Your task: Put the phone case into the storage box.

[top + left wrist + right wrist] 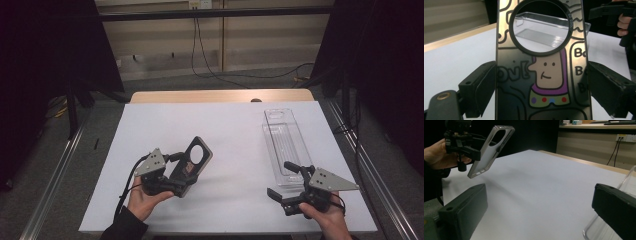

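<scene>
1. The left gripper (186,176) grasps a phone case (194,165) by its long sides, one black jaw pressed on each edge, as the left gripper view shows.
2. The phone case (541,75) is lifted off the white table (225,145) and tilted, its big round camera hole (540,27) at the upper end. It hangs over the near left part of the table.
3. Its printed side carries a cartoon figure with a purple outline and coloured dots, plus black lettering, and faces the left gripper's camera.
4. From the right gripper view, the phone case (489,151) shows its plain grey side, with the person's left hand (437,155) behind it.
5. The right gripper (285,182) is released, its jaws spread wide with nothing between them, low over the near right part of the table.
6. A clear plastic tray (285,142) lies flat on the right side of the table, running away from the person. Its near end sits just beside the right gripper; whether they touch is hard to tell from above.
7. The two grippers are well apart, with bare white table between them.
</scene>
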Demonstrator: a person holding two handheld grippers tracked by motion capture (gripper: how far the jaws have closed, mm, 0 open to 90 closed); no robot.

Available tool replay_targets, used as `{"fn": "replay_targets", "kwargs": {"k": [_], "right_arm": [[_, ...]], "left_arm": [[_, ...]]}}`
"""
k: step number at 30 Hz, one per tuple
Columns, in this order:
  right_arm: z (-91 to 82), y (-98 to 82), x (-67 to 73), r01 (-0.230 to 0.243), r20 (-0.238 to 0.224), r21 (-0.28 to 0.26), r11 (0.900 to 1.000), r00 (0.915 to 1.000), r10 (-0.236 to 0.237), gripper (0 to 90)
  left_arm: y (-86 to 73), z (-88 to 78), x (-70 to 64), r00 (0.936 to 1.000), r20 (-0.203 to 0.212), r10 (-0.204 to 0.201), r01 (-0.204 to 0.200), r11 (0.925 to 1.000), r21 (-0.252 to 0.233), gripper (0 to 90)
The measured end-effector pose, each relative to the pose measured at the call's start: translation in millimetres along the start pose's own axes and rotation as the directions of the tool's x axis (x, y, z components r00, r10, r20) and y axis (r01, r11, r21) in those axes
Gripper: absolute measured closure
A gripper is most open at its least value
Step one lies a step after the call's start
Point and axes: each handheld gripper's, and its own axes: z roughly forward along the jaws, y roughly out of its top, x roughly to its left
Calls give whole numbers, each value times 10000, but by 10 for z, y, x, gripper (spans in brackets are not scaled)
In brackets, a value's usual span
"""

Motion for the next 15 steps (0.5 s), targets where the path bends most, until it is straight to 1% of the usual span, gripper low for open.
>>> {"fn": "replay_targets", "kwargs": {"k": [2, 3, 5, 6, 8, 9, 11, 12, 15], "right_arm": [[23, 60, -1, 7, -51, -112, 9999, 10000, -8, 0], [35, 95, -2, 44, -64, -121, 9999, 10000, -45, 0], [61, 163, -12, 94, -139, -251, 9996, 9999, -98, 0], [72, 181, -16, 47, -162, -263, 9996, 9999, -51, 0], [112, 217, -36, 139, -196, -292, 9995, 9997, -145, 0], [135, 228, -43, 99, -256, -267, 9996, 9996, -106, 0], [190, 241, -58, 60, -549, -115, 9999, 9985, -67, 0], [208, 244, -61, 98, -637, -71, 9999, 9979, -102, 0], [287, 264, -54, -51, -787, -59, 10000, 9969, 47, 0]], "left_arm": [[40, 81, -2, 9999, 100, 70, -69, 10000, -67, 123], [62, 121, -7, 9998, 203, 81, -81, 10000, -26, 122], [102, 194, -31, 9994, 284, 176, -176, 9998, 10, 122], [122, 227, -43, 9989, 399, 239, -241, 9997, 41, 122], [161, 283, -68, 9976, 558, 405, -415, 9990, 169, 122], [182, 316, -84, 9963, 669, 530, -546, 9983, 223, 122], [198, 357, -93, 9944, 928, 510, -528, 9985, 170, 122], [202, 378, -106, 9932, 1045, 514, -530, 9985, 133, 122], [186, 401, -142, 9902, 1261, 600, -622, 9980, 134, 122]]}}
